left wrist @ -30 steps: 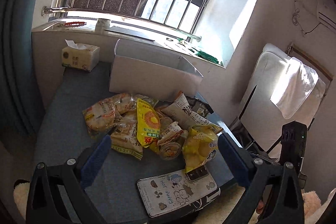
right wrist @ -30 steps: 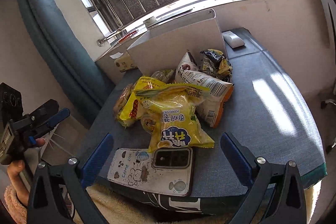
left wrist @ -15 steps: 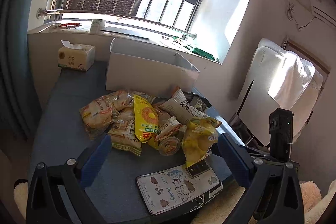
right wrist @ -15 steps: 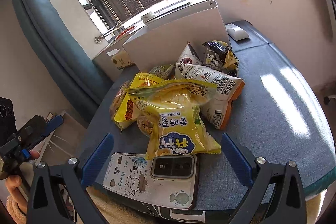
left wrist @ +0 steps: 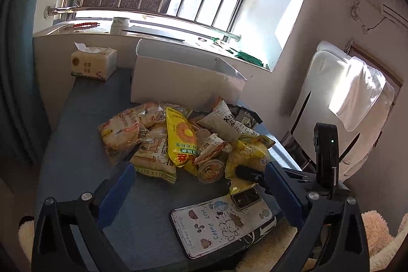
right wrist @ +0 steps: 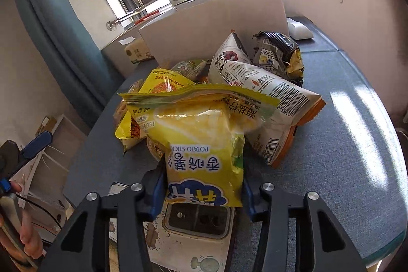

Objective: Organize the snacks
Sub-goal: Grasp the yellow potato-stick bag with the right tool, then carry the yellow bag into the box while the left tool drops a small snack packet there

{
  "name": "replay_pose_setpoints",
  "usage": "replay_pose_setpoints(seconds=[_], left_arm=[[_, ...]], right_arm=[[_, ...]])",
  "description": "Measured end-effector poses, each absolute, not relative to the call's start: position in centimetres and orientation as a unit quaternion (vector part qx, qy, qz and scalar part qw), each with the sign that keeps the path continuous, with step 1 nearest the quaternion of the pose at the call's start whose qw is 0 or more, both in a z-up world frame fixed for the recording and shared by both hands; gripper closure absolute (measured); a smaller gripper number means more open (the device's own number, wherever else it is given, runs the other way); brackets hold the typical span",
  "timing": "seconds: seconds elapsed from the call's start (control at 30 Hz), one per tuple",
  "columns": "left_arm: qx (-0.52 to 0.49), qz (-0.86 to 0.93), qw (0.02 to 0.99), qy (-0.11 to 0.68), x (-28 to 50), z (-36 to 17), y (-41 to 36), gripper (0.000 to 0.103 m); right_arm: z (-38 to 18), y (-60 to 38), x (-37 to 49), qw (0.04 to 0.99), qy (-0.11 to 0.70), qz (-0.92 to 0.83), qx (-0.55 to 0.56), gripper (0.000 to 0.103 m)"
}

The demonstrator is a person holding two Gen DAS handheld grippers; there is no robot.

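Note:
A heap of snack bags lies on the blue table (right wrist: 344,144) in front of a white cardboard box (right wrist: 216,24). Nearest me is a yellow potato-stick bag (right wrist: 204,144). My right gripper (right wrist: 204,185) is closing its jaws, and the bag's lower end sits between the blue pads, which press on both its sides. In the left wrist view the same bag (left wrist: 248,152) shows a black finger of the right gripper against it. My left gripper (left wrist: 200,167) stands open in front of the heap, with nothing between its fingers.
A phone in a cartoon case (left wrist: 221,223) lies at the table's front edge under the bag's end. A tissue pack (left wrist: 93,64) stands back left by the box (left wrist: 183,83). A white chip bag (right wrist: 267,93) and a dark bag (right wrist: 275,50) lie right of the heap.
The right gripper has moved forward and down to the yellow bag, and its jaws have come in from wide apart onto the bag's lower end. The left gripper has hardly moved.

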State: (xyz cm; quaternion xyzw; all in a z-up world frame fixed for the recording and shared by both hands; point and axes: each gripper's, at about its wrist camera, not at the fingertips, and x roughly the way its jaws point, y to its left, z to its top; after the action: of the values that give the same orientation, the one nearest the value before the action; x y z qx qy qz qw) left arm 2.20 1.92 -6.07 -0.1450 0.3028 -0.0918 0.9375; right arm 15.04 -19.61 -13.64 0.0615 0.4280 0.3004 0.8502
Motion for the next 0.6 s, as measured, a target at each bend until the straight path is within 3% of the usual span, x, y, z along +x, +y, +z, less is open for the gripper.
replay_pose_setpoints(seconds=[0.17, 0.5, 0.6], left_arm=[[-0.121, -0.108, 0.936, 0.311, 3.5, -6.3, 1.1, 0.000], [0.028, -0.119, 0.922, 0.368, 10.0, -8.4, -4.1, 0.000], [0.060, -0.127, 0.915, 0.379, 12.0, -9.3, -5.1, 0.005]], right_arm=[[-11.3, -22.7, 14.1, 0.864, 0.392, 0.299, 0.102, 0.051], [-9.4, -27.4, 14.0, 0.874, 0.374, 0.269, 0.157, 0.051], [-9.3, -27.3, 13.9, 0.876, 0.372, 0.268, 0.149, 0.051]])
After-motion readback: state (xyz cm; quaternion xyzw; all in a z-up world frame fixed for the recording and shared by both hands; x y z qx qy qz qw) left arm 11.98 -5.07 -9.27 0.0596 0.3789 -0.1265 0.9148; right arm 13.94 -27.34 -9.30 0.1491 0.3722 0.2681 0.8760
